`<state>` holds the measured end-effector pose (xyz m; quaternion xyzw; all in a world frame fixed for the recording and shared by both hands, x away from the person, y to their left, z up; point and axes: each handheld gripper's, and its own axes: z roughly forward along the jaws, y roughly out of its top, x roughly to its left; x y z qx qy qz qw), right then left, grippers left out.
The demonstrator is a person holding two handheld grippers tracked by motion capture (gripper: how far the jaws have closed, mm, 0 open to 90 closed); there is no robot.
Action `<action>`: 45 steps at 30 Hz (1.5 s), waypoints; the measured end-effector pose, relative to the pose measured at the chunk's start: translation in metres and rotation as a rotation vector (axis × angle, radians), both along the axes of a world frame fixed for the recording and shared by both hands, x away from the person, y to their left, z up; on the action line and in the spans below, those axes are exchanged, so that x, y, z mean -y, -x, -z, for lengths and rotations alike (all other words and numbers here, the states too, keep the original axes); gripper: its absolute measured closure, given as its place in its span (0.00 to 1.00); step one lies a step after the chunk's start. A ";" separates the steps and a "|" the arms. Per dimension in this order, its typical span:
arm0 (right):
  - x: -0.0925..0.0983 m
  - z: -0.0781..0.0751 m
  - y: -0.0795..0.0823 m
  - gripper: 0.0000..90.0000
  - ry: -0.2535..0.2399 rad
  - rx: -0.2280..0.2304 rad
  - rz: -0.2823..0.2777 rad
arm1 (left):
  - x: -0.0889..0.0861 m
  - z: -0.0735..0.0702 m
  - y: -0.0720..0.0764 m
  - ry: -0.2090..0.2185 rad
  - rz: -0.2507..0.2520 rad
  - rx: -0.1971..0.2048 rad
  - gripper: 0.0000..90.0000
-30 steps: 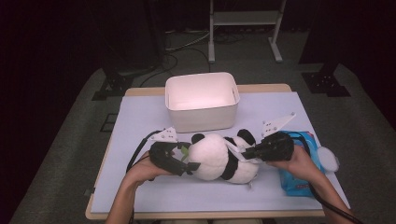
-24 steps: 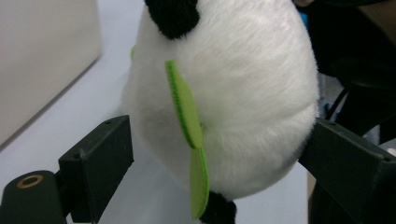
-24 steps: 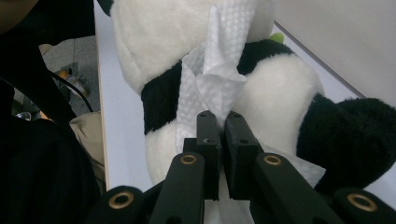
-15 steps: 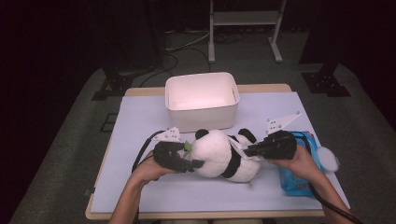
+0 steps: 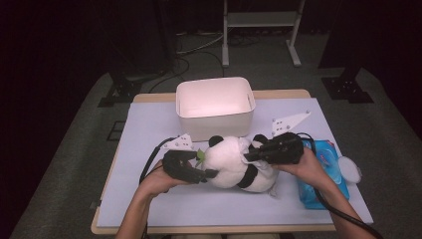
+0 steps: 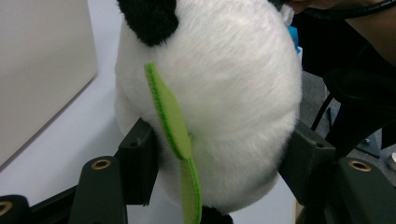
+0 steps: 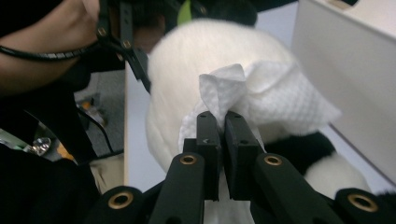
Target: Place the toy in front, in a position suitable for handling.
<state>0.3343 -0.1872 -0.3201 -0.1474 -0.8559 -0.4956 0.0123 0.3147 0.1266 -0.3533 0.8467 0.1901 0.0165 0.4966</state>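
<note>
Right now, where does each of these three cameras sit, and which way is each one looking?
High view: above the table's near edge, looking forward and down; both forearms, left gripper, right gripper.
Left gripper view: rides that gripper, facing the white-and-black plush panda clamped between its jaws.
Right gripper view: rides that gripper, whose jaws pinch a white textured wipe.
All three share the panda and the white plastic bin.
</note>
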 end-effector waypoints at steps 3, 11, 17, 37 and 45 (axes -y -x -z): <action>-0.007 -0.009 -0.001 0.94 -0.028 0.009 -0.020 | 0.003 -0.002 0.003 -0.008 0.009 0.015 0.41; -0.015 -0.020 -0.001 0.94 -0.016 0.035 -0.029 | 0.001 -0.006 0.006 -0.023 0.018 0.035 0.42; -0.003 -0.008 -0.004 0.94 -0.001 0.014 0.003 | 0.001 -0.004 0.005 -0.024 0.020 0.036 0.42; 0.016 -0.003 -0.004 0.94 0.005 -0.012 0.037 | 0.007 -0.020 0.014 -0.045 0.037 0.074 0.43; 0.003 -0.025 -0.002 0.94 -0.034 0.014 -0.007 | 0.010 -0.025 0.018 -0.047 0.047 0.089 0.43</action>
